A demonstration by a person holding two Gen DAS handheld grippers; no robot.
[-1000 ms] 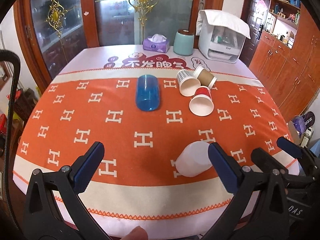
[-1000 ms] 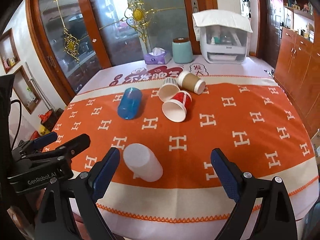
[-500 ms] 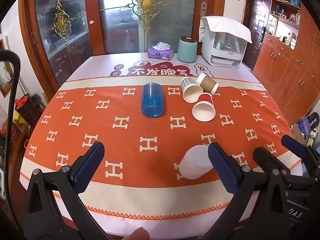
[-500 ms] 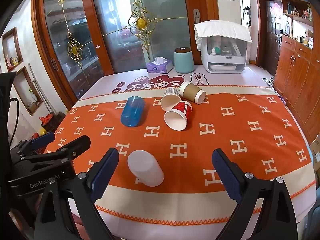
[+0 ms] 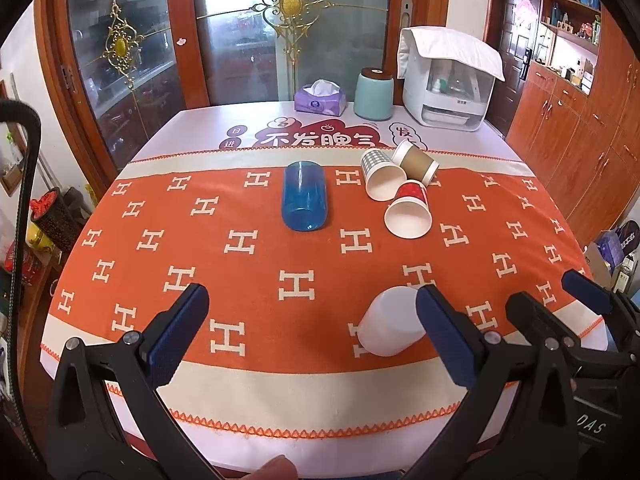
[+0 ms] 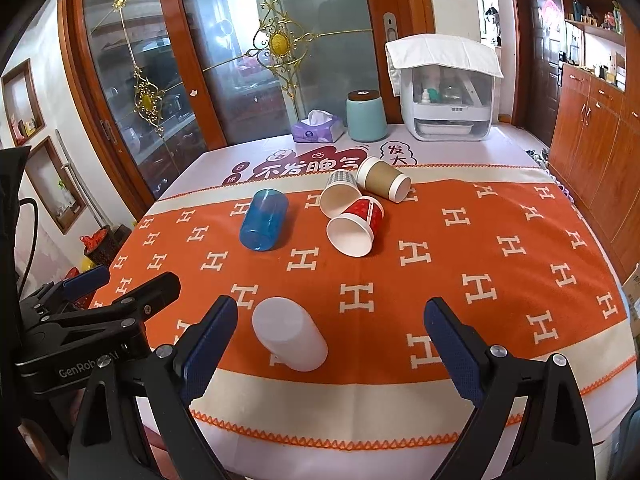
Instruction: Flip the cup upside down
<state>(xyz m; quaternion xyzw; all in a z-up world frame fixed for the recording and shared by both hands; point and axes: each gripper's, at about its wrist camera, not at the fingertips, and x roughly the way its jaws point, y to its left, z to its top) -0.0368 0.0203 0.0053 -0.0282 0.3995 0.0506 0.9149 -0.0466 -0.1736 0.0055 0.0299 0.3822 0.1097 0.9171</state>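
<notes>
A white plastic cup (image 5: 390, 326) lies on its side near the table's front edge; it also shows in the right wrist view (image 6: 290, 338). A blue cup (image 5: 305, 201) lies on its side mid-table, also in the right wrist view (image 6: 264, 225). A red paper cup (image 5: 409, 213), a checked cup (image 5: 380, 176) and a brown cup (image 5: 416, 164) lie on their sides together. My left gripper (image 5: 312, 336) is open and empty, its right finger beside the white cup. My right gripper (image 6: 332, 344) is open and empty, just behind the white cup.
An orange patterned cloth (image 5: 256, 248) covers the table. At the back stand a purple tissue box (image 5: 320, 100), a mint canister (image 5: 374, 94) and a white appliance (image 5: 452, 84). Wooden cabinets (image 5: 580, 128) stand to the right, glass doors behind.
Both grippers have pulled back and risen from the table, so the cups look smaller and further off. Neither gripper has closed. The cups have not moved.
</notes>
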